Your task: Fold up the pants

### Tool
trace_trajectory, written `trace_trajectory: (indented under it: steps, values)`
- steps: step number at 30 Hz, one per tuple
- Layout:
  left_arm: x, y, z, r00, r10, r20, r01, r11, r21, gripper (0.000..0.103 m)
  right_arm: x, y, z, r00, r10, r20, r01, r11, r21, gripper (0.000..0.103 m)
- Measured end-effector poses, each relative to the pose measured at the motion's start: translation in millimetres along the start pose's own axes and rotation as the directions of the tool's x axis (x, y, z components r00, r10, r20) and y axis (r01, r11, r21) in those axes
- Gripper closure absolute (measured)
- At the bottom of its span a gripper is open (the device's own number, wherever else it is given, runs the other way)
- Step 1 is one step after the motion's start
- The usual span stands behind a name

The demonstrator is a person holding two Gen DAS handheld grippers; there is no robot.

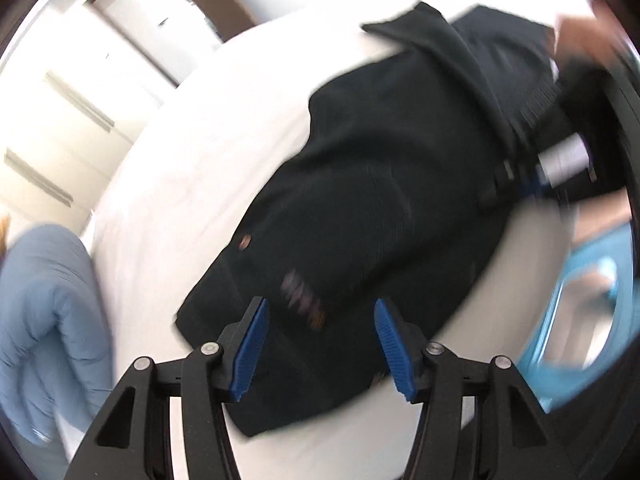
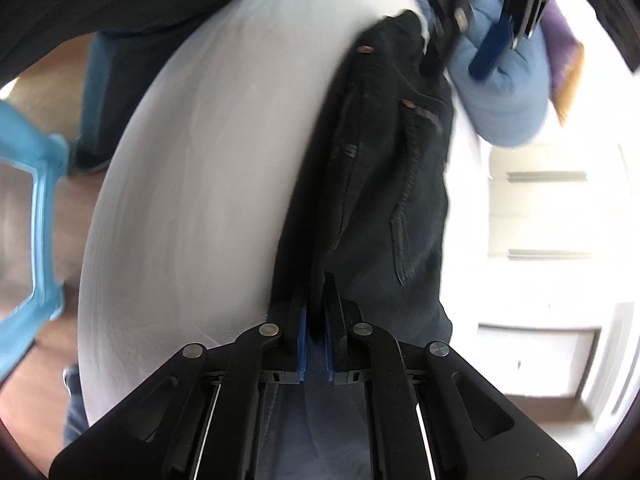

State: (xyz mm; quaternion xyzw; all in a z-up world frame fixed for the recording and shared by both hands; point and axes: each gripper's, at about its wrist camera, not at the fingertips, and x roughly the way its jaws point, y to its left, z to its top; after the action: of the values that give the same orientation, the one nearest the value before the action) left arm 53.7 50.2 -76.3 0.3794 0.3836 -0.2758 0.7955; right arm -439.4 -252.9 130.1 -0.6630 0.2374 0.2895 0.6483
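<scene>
Your right gripper pinches the blurred pants, grip point hidden; left gripper fingers spread above them.

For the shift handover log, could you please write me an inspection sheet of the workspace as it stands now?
Surface: white sheet-covered bed, smooth, partly covered by the garment.
Job's things: dark jeans, lying in a folded bundle, copper rivets showing; one edge lifted by the right claw.
Clutter: light blue padded bundle beside the bed; light blue plastic frame at the bed's other side.
Grippers: left claw open above the jeans, holding nothing; right claw shut on the jeans' edge.
Cables: nothing seen.
Surroundings: white cabinet doors with bar handles; views blurred by motion.
</scene>
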Motion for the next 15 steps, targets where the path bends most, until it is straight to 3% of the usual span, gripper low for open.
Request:
trace_trajectory:
  steps: [2, 4, 5, 6, 7, 9, 11, 13, 15]
  values:
    - [21, -2, 14, 0.999, -0.035, 0.008, 0.035, 0.997, -0.065, 0.044, -4, 0, -2, 0.999, -0.034, -0.017, 0.034, 0.998, 0.052, 0.085]
    - [47, -4, 22, 0.995, -0.094, -0.016, 0.091, 0.988, -0.129, 0.046, -10, -4, -6, 0.998, -0.061, -0.033, 0.065, 0.989, 0.130, 0.066]
    - [61, -8, 22, 0.994, -0.103, -0.038, 0.097, 0.985, -0.145, 0.051, -16, -9, -9, 0.996, -0.078, -0.039, 0.084, 0.978, 0.191, 0.046]
    - [70, -13, 21, 0.992, -0.108, -0.059, 0.098, 0.984, -0.151, 0.052, -23, -16, -16, 0.996, -0.076, -0.036, 0.083, 0.961, 0.264, 0.017]
    - [74, -15, 18, 0.993, -0.106, -0.057, 0.095, 0.981, -0.172, 0.052, -30, -22, -22, 0.998, -0.050, -0.028, 0.056, 0.944, 0.324, 0.005]
    - [73, -8, 13, 0.990, -0.131, -0.048, 0.116, 0.964, -0.239, 0.052, -45, -35, -41, 0.999, -0.040, -0.012, 0.041, 0.878, 0.477, 0.001]
    - [70, -3, 8, 0.988, -0.145, -0.054, 0.125, 0.954, -0.274, 0.052, -54, -52, -68, 1.000, 0.005, -0.021, 0.010, 0.754, 0.657, 0.001]
    - [61, -3, 10, 0.990, -0.124, -0.064, 0.101, 0.955, -0.279, 0.053, -57, -72, -105, 0.998, 0.065, -0.008, -0.030, 0.560, 0.828, 0.001]
    - [46, -4, 20, 0.992, -0.126, -0.030, 0.112, 0.949, -0.294, 0.053, -55, -94, -153, 0.994, 0.111, 0.007, -0.042, 0.316, 0.948, 0.001]
